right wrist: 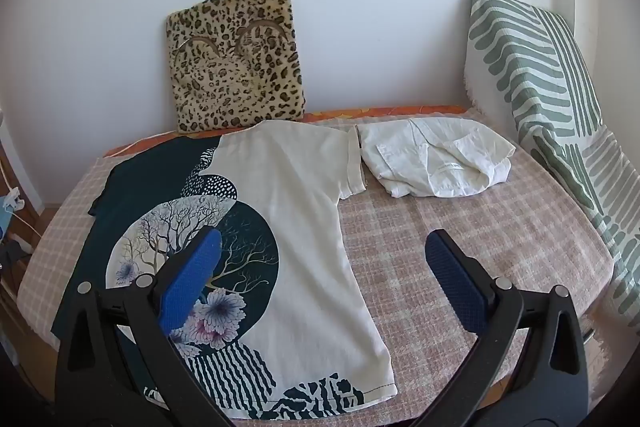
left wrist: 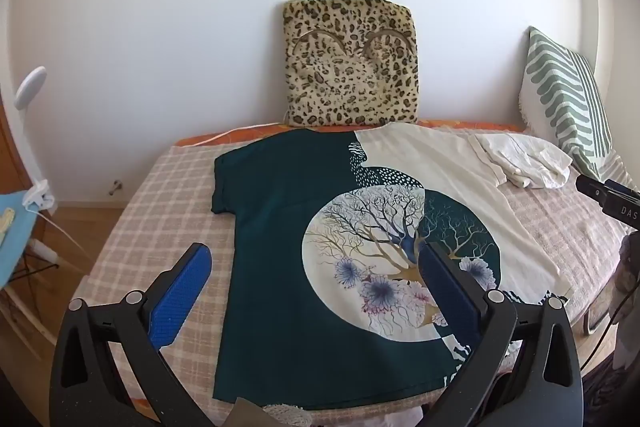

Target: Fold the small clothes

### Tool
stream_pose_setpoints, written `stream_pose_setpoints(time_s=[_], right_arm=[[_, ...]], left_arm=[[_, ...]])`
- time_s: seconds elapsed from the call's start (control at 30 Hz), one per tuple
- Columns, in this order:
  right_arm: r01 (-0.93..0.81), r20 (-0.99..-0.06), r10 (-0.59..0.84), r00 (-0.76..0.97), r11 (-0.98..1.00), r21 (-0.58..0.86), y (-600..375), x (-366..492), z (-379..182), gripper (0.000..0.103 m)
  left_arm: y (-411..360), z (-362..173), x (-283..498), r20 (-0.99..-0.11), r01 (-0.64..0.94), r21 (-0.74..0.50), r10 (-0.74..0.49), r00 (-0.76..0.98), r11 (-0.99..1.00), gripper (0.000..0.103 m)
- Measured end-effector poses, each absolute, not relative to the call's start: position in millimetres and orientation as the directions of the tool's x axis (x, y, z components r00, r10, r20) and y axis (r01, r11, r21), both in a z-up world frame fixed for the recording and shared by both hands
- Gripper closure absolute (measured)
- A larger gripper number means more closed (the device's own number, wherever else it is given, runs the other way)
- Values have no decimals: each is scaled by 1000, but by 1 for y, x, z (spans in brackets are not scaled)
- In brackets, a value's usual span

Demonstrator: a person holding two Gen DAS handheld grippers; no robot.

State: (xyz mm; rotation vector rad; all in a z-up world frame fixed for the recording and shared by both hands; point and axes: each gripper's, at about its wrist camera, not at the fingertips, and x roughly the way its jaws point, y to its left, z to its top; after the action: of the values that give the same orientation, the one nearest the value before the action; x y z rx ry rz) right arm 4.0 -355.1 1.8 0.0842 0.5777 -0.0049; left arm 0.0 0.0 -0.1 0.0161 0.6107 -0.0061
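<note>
White lamp (left wrist: pixel 30 85) — left view only; T-shirt (right wrist: pixel 296 195) flat.

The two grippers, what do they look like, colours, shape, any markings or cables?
Both are alike: the left gripper and right gripper have black, curved plastic arms with triangular cut-outs and silver pivot pins. Each finger carries a long, blue, textured pad, rounded at the tip. Seen from the left wrist, a black part at the right edge bears white letters "DAS", with dark cables below.

Soft, even daylight fills both sharp fisheye views, shadows stay faint, and straight edges bow toward dark vignetted corners.
</note>
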Motion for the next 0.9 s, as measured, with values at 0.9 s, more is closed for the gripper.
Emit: stream_pose_setpoints(time_s=[0.9], right_arm=[[19, -539, 18, 842, 998, 64, -350, 2, 1, 0]], left_arm=[[1, 4, -4, -559, 11, 27, 6, 829, 1000, 0]])
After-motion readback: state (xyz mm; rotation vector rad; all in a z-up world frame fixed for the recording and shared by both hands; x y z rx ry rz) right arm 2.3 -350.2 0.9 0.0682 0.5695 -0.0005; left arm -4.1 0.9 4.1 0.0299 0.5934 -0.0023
